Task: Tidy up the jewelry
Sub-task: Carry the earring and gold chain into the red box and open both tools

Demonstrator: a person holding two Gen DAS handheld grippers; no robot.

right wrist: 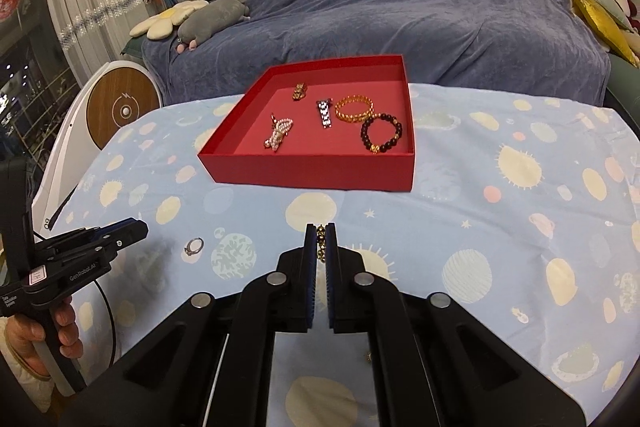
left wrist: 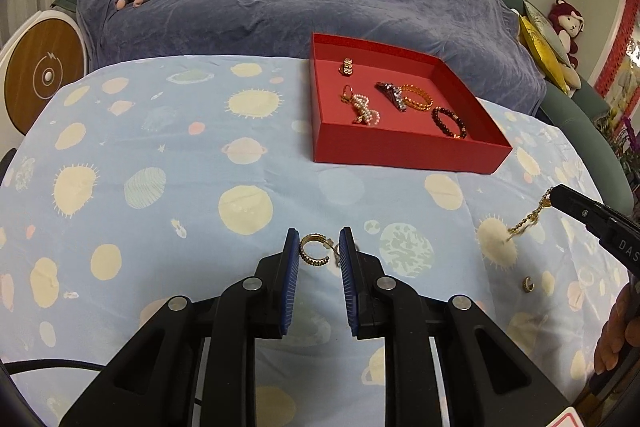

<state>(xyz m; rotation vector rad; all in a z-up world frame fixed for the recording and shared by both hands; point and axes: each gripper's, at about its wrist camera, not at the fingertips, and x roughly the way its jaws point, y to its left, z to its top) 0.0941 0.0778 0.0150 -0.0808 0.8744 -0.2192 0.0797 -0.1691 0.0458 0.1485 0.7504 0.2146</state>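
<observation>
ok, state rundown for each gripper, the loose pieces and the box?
left gripper: open, fingers either side of the gold ring, not closed on it
gold ring: flat on the cloth
right gripper: shut on gold chain
gold chain: lifted, dangling above the cloth
small gold cuff: loose on the cloth
red box: open, no lid on it, five pieces inside
black bead bracelet: flat inside the box

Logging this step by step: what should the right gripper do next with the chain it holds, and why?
Probably carry it forward over the red box and release. The right gripper is shut on a gold chain that dangles above the cloth, short of the box where other pieces already lie. The left gripper is open around a gold ring, so it is occupied.
</observation>
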